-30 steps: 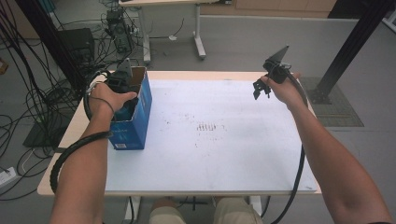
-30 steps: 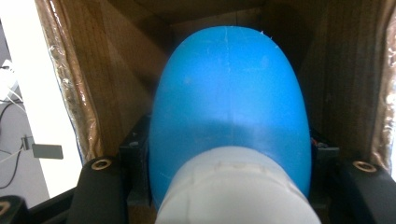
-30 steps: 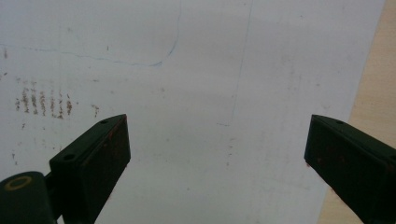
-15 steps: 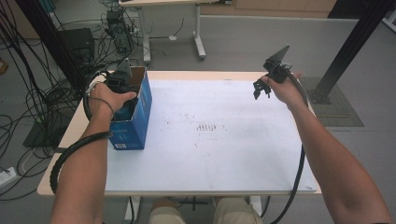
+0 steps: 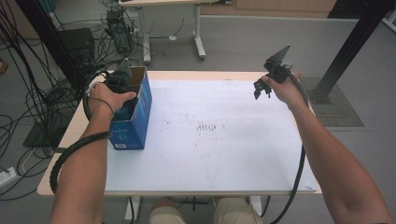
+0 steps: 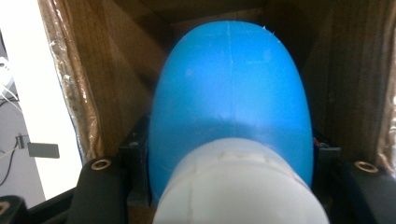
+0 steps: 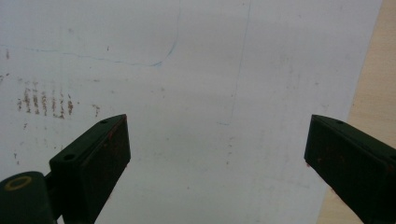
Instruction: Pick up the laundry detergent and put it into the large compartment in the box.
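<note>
Left tongs [image 6: 229,186] pinch a blue bottle [image 6: 229,102] inside the box [image 5: 135,116]; right tongs [image 7: 217,158] spread wide.

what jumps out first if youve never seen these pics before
The blue box at the table's left edge stands out against the white sheet, with the left claw plunged into its open top. In the left gripper view, a blue and white rounded object sits between that claw's jaws inside the box. The right claw hovers open over the sheet's far right.
</note>
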Motion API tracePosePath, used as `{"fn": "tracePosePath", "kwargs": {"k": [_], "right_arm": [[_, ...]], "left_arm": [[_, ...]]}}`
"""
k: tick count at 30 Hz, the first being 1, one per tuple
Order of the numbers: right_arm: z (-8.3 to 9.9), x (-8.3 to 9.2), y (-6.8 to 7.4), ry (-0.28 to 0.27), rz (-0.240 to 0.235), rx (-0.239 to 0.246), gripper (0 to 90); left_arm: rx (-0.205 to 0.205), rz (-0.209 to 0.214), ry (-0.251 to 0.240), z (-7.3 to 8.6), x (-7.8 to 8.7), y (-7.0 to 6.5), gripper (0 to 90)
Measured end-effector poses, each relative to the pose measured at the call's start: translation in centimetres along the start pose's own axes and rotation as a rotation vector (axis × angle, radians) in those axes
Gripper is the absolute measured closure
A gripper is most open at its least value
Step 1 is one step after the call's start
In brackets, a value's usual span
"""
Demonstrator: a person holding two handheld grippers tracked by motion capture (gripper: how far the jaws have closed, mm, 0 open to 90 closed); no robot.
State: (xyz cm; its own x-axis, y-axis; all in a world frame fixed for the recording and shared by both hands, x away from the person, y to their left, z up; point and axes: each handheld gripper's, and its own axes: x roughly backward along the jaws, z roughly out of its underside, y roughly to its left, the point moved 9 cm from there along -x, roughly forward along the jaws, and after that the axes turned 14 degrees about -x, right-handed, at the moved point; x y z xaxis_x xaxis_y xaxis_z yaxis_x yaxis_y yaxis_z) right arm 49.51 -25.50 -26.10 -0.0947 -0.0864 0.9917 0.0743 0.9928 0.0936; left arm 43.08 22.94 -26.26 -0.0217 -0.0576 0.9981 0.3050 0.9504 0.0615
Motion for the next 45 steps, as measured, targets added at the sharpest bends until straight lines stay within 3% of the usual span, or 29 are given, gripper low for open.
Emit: {"fn": "tracePosePath", "kwargs": {"k": [45], "right_arm": [[-0.01, 0.08, 0.21, -0.001, -0.003, 0.003, 6.8]], "left_arm": [[0.002, 0.006, -0.004, -0.16, -0.2, -0.03, 37.0]]}}
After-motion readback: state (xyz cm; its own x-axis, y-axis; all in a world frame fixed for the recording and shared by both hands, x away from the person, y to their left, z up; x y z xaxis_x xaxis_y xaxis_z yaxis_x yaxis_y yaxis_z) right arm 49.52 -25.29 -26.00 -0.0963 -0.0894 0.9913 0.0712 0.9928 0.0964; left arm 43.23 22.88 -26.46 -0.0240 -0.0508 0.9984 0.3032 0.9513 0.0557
